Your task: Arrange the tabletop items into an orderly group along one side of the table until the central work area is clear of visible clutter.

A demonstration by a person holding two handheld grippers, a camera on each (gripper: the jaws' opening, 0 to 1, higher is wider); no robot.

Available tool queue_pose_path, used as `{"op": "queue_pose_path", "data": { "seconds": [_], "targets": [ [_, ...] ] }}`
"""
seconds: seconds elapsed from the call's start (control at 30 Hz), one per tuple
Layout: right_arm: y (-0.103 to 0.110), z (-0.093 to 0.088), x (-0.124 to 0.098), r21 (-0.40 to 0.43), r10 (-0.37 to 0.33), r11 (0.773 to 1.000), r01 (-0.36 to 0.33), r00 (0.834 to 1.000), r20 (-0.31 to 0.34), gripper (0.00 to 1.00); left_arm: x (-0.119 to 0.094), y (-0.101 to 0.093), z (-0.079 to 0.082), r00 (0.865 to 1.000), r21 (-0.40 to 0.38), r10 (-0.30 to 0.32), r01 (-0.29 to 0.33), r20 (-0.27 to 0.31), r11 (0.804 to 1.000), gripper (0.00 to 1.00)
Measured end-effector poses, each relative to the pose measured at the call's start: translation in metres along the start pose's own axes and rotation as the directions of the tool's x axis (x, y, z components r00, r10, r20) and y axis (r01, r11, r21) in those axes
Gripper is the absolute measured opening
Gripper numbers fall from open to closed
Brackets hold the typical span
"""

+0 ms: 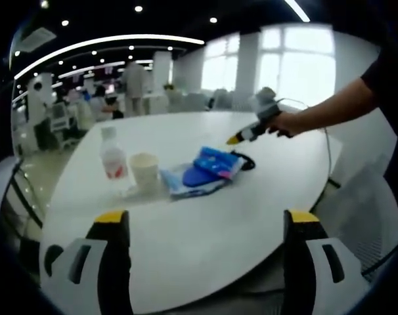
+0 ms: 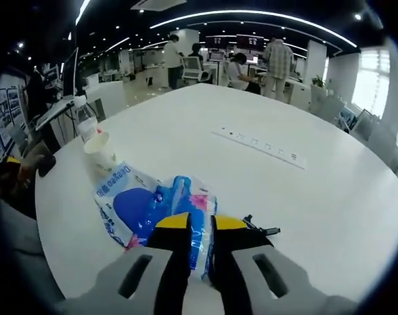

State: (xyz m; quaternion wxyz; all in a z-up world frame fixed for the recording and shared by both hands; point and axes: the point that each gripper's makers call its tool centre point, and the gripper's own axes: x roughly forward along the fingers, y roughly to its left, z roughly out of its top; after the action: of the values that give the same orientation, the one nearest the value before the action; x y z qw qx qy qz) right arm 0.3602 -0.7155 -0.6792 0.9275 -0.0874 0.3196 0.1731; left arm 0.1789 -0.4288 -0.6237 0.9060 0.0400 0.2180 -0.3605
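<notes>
I see the white table [image 1: 205,243] first, with the items grouped on its middle part. The blue packet [image 2: 186,210] lies flat directly in front of my right gripper [image 2: 200,226]; its long axis runs from near right to far left. This gripper is clenched on the packet's near edge, so it is the closer one. My left gripper [image 1: 205,226] is released and stays well apart. Left of the packet stand the paper cup [image 1: 144,172] and the bottle [image 1: 111,156].
</notes>
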Motion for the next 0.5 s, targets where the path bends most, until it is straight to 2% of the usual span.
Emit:
{"op": "queue_pose_path", "data": {
  "seconds": [0.2, 0.5],
  "targets": [
    [-0.014, -0.012, -0.009, -0.006, -0.016, 1.0, 0.016, 1.0, -0.013, 0.23, 0.0, 0.0, -0.001, 1.0, 0.002, -0.001, 0.001, 0.0, 1.0, 0.94],
    [-0.021, -0.031, -0.016, -0.1, 0.001, 0.995, -0.007, 0.999, -0.052, 0.34, -0.001, 0.0, -0.002, 1.0, 0.001, -0.002, 0.002, -0.005, 1.0, 0.94]
  ]
}}
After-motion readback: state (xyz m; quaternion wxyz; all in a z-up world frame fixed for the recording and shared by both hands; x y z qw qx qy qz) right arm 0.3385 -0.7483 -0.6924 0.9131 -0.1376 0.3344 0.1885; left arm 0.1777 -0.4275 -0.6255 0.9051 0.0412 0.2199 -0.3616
